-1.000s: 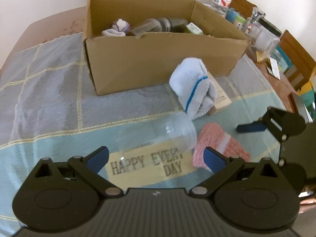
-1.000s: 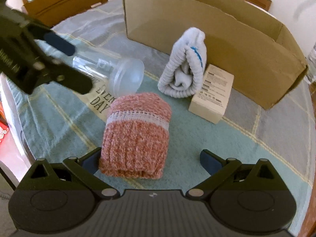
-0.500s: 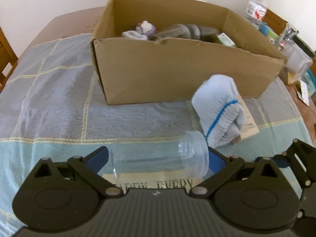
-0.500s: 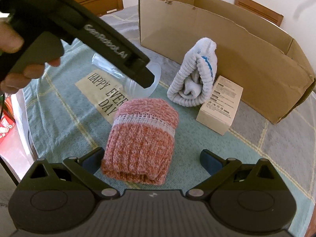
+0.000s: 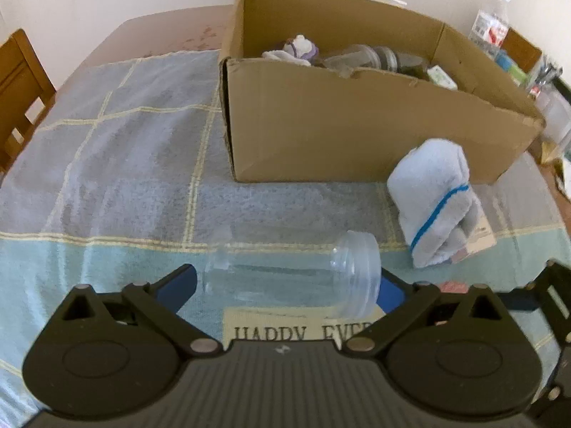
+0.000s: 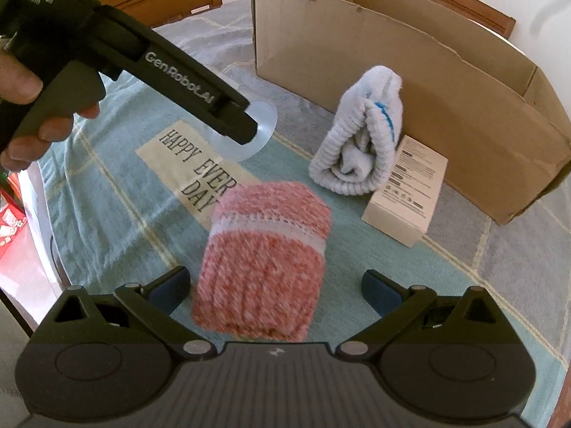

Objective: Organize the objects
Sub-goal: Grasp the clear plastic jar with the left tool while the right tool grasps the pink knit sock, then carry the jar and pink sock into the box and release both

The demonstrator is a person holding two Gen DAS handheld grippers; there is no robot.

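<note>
Left wrist view first: left gripper (image 5: 285,283) now wrapped around the clear plastic jar (image 5: 291,278), fingers wide apart with one blue pad at the jar's base and the other at its ribbed mouth. A second ago was well back from it, jar lying ahead on the mat; half a second ago just arriving. Not squeezed yet, can't tell if the pads touch. Cardboard box (image 5: 357,128) straight ahead beyond the jar, already holding a few things. Rolled white sock (image 5: 433,199) ahead and to the right, against the box.

Right wrist view: right gripper (image 6: 273,290) spread wide too, pink knitted roll (image 6: 264,260) sitting between the fingers, closer in than a second ago, nearer the left pad. Slightly blurred, so probably mid-approach. Small white carton (image 6: 405,199) ahead-right, beside the sock.

Looks like both grabs lined up at once; next up presumably squeezing, then lifting toward the box.
</note>
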